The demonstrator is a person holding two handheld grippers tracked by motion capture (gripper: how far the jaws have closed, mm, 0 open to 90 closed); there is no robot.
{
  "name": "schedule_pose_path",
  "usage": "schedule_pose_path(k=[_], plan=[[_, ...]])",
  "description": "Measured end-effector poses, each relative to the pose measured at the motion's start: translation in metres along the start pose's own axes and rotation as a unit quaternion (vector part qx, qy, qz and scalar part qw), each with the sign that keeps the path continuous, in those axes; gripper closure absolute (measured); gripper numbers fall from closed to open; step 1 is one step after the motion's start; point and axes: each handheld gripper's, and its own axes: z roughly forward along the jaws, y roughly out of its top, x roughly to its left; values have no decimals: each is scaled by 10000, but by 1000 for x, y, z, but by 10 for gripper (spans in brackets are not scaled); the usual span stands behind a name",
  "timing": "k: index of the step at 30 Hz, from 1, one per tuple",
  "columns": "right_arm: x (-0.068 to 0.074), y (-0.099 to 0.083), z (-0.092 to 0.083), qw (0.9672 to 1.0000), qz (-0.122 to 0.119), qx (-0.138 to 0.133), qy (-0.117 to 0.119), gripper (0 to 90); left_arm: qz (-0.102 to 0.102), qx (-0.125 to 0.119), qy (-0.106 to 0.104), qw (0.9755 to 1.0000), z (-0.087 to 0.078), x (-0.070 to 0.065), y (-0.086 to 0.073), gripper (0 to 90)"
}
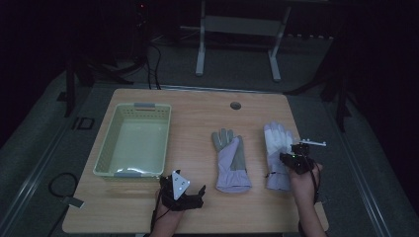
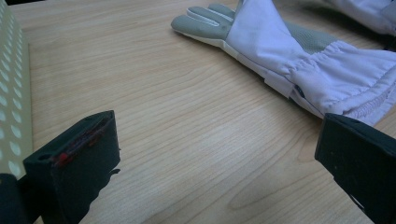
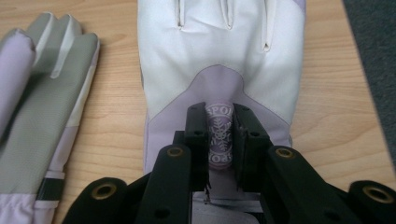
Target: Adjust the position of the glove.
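Note:
A white and lilac glove [image 1: 276, 143] lies back up on the right of the wooden table [image 1: 197, 113], fingers pointing away. My right gripper [image 1: 291, 157] is over its back, and its jaws [image 3: 219, 112] stand close together, pinching the lilac patch with the round snowflake badge. A second glove [image 1: 230, 158], grey palm up with a lilac cuff, lies flat at the table's middle and sits at the left edge in the right gripper view [image 3: 42, 93]. My left gripper [image 1: 197, 195] rests low near the front edge, its jaws [image 2: 215, 135] wide apart with bare wood between them. That glove's cuff [image 2: 327, 74] lies just ahead.
A pale green perforated basket [image 1: 106, 148] stands on the left of the table, and its wall [image 2: 11, 93] is right beside my left gripper. A round cable hole [image 1: 235, 105] is near the far edge. Beyond the table stand a white frame's legs [image 1: 200, 59].

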Motion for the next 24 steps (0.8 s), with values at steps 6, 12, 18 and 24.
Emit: schedule_pose_path(k=[6,12,18,24], plan=[[2,-9,25,9998,61,166,-82,745,-7,0,-9,10000,0,0,0,0],[-1,-7,29,9999,-7,157,-22,707,6,8,-13,10000,0,0,0,0],[-4,-4,26,9997,-106,136,164,574,3,15,-20,10000,1,0,0,0],[-15,8,19,9950,-809,101,571,506,14,12,-22,10000,0,0,0,0]])
